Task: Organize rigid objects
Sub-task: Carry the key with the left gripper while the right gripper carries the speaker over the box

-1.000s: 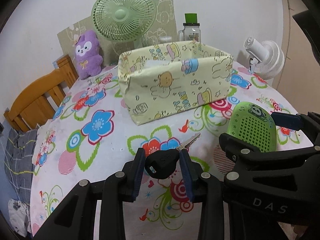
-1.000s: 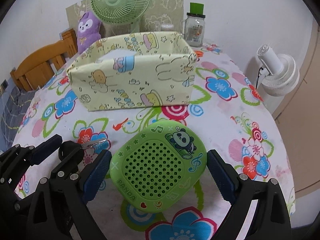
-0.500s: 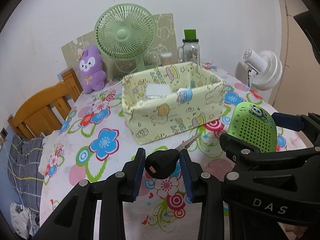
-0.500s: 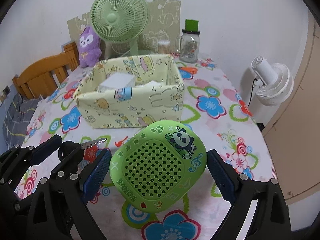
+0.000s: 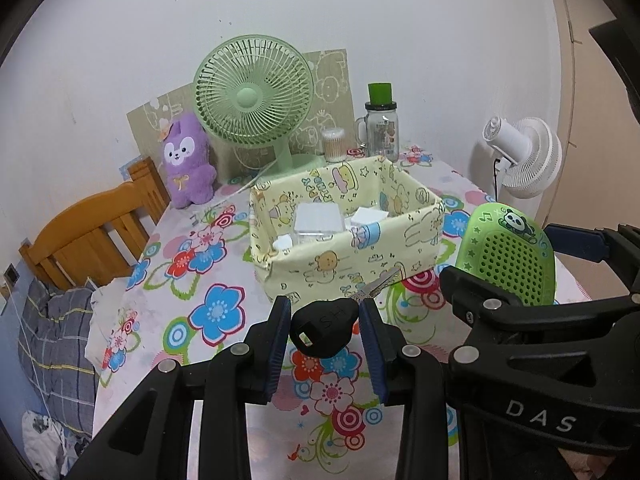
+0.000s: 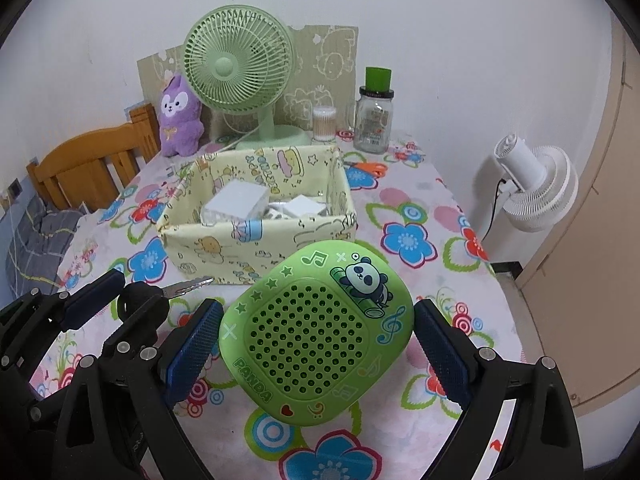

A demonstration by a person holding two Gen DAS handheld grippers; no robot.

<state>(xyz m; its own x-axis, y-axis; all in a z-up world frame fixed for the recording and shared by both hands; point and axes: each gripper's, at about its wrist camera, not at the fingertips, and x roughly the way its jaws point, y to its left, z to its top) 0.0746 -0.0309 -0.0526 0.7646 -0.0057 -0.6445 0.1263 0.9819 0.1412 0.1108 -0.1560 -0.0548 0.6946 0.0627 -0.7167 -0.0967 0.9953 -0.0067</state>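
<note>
My left gripper (image 5: 325, 330) is shut on a black-headed key (image 5: 326, 326), its metal blade pointing toward the yellow cartoon-print fabric box (image 5: 352, 258). My right gripper (image 6: 318, 338) is shut on a green panda speaker (image 6: 318, 334), held above the flowered tablecloth. Both are raised in front of the box (image 6: 256, 248), which holds white boxes (image 6: 236, 202). The key also shows in the right wrist view (image 6: 160, 298), left of the speaker; the speaker shows in the left wrist view (image 5: 512, 256).
Behind the box stand a green desk fan (image 6: 238, 62), a purple plush (image 6: 180, 120), a cotton-swab jar (image 6: 324, 124) and a green-lidded glass jar (image 6: 374, 120). Orange scissors (image 6: 370, 168) lie near the jar. A wooden chair (image 5: 92, 236) is at left, a white fan (image 6: 532, 188) at right.
Both grippers rose and pulled back with the key and speaker still held; the box now sits lower and farther, with its inside visible.
</note>
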